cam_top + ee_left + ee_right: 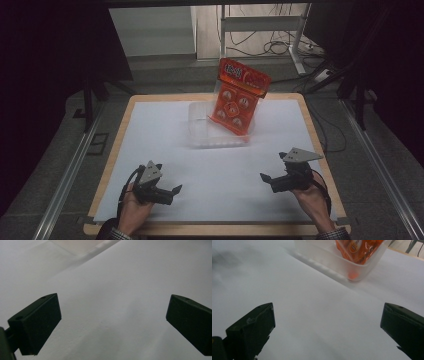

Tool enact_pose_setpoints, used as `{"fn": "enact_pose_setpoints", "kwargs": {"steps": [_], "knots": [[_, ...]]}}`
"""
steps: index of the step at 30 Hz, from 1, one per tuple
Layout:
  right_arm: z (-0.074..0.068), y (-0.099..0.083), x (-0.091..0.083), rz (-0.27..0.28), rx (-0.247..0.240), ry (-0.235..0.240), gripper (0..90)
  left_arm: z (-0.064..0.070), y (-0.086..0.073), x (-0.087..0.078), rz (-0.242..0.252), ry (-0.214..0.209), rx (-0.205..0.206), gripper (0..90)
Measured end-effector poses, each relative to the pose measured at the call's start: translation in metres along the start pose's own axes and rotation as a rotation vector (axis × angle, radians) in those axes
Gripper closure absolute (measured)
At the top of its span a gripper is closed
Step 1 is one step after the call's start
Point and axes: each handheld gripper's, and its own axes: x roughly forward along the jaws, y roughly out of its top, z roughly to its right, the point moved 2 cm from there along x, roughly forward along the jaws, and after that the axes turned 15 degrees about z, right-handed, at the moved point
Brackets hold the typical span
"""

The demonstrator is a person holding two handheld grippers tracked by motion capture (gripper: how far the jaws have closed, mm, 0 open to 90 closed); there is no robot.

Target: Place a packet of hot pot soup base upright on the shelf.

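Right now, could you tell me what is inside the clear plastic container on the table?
An orange blister pack stands tilted in the clear container, its top leaning out past the rim. Its lower edge sits behind the frosted wall, so whether anything lies beneath it cannot be seen.

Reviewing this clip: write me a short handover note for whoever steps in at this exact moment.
Left gripper: open, holding nothing, low over the white sheet at the near left of the table.
Right gripper: open, holding nothing, near right, aimed toward the bin.
Things: the orange snack pack stands tilted in the clear plastic bin at the far middle of the sheet, its top sticking out above the rim.
Done: the pack sits in the bin and neither gripper touches it.
Left: nothing is gripped; if the pack must come out or lie flat, the right gripper looks better placed to reach it.
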Motion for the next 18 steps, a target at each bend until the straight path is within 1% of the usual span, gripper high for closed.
{"fn": "enact_pose_setpoints", "kwargs": {"steps": [7, 11, 14, 18], "knots": [[0.005, -0.011, 0.005, -0.029, -0.015, -0.011, 0.0, 0.0, 0.0, 0.0, -0.005, -0.001, 0.0, 0.0], [0.008, -0.017, 0.008, -0.051, -0.001, -0.012, 0.0, 0.0, -0.001, 0.001, -0.008, 0.0, 0.001, 0.0], [0.01, -0.02, 0.009, -0.056, 0.014, -0.008, 0.0, 0.0, -0.001, 0.001, -0.008, 0.0, 0.0, 0.0], [0.011, -0.021, 0.009, -0.055, 0.012, -0.012, 0.0, 0.0, 0.0, 0.002, -0.009, 0.0, 0.0, 0.0]]}}
